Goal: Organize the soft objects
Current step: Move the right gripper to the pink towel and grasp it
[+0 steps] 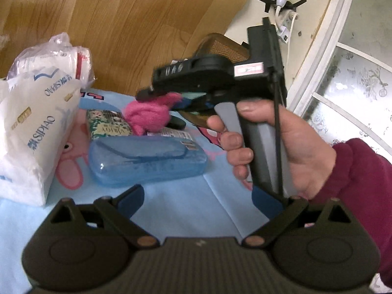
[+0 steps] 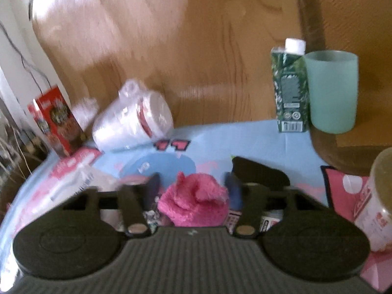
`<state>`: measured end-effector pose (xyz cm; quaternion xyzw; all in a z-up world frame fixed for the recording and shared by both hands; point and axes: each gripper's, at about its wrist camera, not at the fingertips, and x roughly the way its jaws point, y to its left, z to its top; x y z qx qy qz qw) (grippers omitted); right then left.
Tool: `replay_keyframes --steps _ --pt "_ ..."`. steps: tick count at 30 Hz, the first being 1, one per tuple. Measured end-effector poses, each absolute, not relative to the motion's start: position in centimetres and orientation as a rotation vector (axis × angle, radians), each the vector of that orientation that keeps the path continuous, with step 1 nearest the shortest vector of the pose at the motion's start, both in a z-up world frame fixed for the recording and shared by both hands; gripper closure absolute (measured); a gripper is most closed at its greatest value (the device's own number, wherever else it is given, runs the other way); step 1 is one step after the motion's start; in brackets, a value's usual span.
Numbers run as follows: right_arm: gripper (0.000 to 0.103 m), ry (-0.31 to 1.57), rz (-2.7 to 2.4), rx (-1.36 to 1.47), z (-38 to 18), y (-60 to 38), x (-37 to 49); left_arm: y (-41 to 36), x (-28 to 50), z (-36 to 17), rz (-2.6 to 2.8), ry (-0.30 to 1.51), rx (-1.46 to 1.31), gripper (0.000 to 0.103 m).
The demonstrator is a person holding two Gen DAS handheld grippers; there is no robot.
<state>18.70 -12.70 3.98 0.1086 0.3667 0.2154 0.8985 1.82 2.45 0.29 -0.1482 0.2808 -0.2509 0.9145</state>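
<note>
Pink fuzzy cloth (image 2: 194, 199): between right gripper (image 2: 193, 191) jaws, apparently clamped.
Left gripper (image 1: 201, 203): jaws spread wide, nothing between them.

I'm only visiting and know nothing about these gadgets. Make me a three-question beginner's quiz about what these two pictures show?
1. True or false: the right gripper has the pink fluffy cloth between its fingers.
2. What stands right beside the pale green cup?
A. a red box
B. a dark green carton
C. a blue case
3. Fill in: the left gripper holds ____ , with its fingers spread wide over the blue cartoon cloth.

Key
1. True; the cloth sits between the two fingers, though blur hides how firmly it is squeezed.
2. B, the dark green carton with a white cap.
3. Nothing.
</note>
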Motion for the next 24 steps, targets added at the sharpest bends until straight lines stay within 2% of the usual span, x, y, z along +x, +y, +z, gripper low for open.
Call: replay_keyframes --steps 3,11,18,24 --pt "0.070 0.711 0.444 0.189 4.4 -13.0 17.7 2.5 1.9 0.2 -0.516 0.588 -0.321 0.005" --pt "0.070 0.437 0.367 0.166 8.1 -17.7 9.4 3.3 2.1 -0.1 -0.513 0.604 -0.382 0.002" --pt "0.070 0.431 0.350 0.192 6.8 -21.3 1.4 3.7 2.5 -0.3 -0.510 0.618 -0.409 0.002" --pt "0.070 0.492 0.390 0.230 4.9 -20.8 -1.2 3.9 2.5 -0.5 -0.500 0.632 -0.427 0.002"
